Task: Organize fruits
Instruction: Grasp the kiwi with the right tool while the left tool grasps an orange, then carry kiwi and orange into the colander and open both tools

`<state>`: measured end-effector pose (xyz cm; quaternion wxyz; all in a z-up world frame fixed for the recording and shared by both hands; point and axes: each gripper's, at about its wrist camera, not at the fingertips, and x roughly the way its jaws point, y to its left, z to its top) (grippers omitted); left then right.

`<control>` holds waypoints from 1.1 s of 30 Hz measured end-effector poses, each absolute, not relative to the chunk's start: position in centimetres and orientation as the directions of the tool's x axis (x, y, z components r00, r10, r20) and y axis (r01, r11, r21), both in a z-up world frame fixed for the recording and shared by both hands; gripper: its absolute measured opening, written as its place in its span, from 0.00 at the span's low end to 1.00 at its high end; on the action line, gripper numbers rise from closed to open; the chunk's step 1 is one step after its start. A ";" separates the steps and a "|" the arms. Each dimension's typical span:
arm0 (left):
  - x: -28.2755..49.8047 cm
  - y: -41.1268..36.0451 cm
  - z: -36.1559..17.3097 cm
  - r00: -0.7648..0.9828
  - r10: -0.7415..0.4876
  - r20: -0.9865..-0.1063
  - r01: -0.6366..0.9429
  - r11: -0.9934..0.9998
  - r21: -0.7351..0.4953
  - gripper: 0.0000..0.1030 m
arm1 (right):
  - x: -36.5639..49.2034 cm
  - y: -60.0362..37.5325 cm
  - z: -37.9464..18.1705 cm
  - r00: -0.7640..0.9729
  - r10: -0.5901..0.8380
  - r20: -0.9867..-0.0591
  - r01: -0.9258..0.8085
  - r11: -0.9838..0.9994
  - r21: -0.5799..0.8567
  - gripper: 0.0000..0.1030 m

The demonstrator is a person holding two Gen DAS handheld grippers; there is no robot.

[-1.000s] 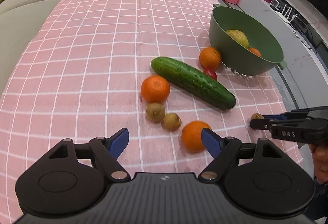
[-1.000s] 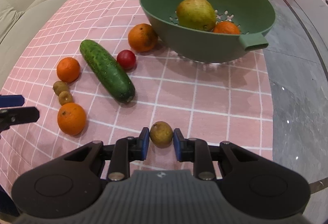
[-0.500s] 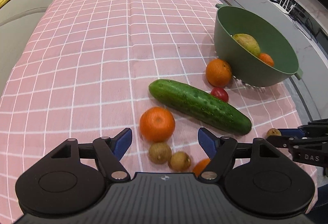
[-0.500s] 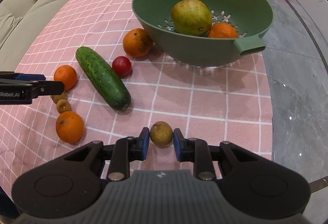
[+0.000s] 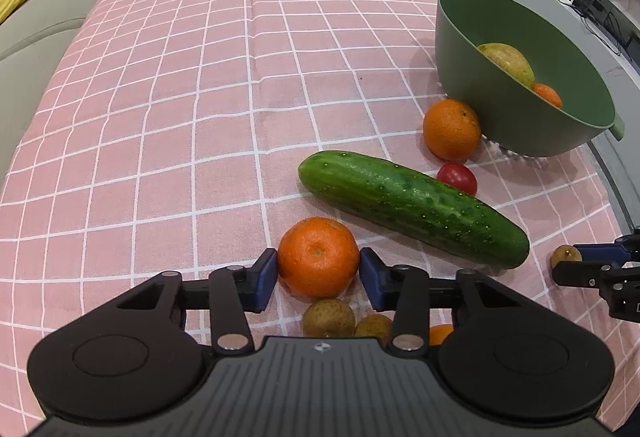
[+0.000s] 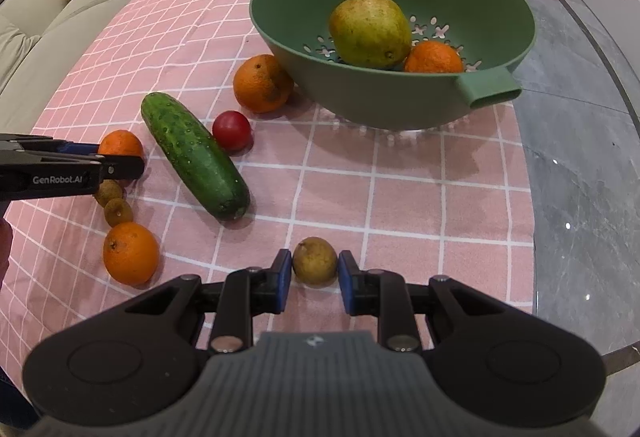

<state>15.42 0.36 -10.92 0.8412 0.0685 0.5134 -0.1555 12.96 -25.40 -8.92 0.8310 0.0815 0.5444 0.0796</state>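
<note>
A pink checked cloth covers the table, with a sofa along its left side and grey floor to the right. A green colander stands at the far right of the cloth, holding a pear and a small orange that touches the pear's right side.

A cucumber lies slanted near the middle of the fruit group. A large orange rests against the colander's near-left wall, and a tomato sits between that orange and the cucumber, just beside both.

The left gripper points down at the cloth, and its jaws are closing around a mandarin. The mandarin sits on the cloth squarely between the blue pads, which stand at its two sides; a thin gap seems to remain, though contact cannot be ruled out. Just near of it lie two longans, side by side, and a further orange nearest of all, mostly hidden by the left gripper's body in its own view.

The right gripper is clamped on a third longan, which lies on the cloth at the near right, well apart from the other fruit, with a pad at each side of it.
</note>
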 end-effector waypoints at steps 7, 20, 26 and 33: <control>15.3 0.3 -10.8 0.423 -0.195 -0.885 0.350 0.936 -0.039 0.47 | 13.0 -25.3 -8.9 0.394 0.222 -0.892 -0.044 0.974 0.223 0.21; 12.9 0.6 -4.3 0.509 -0.209 -0.835 0.369 0.930 -0.008 0.48 | 12.4 -26.7 -5.1 0.466 0.250 -0.849 -0.044 0.965 0.260 0.21; 12.6 -1.9 -1.3 0.541 -0.242 -0.805 0.416 0.909 0.006 0.47 | 13.0 -29.5 -1.2 0.558 0.227 -0.799 -0.015 0.965 0.263 0.21; 13.9 -7.0 -0.2 0.542 -0.288 -0.790 0.487 0.874 0.016 0.48 | 15.9 -33.1 1.5 0.629 0.196 -0.752 0.041 0.958 0.285 0.21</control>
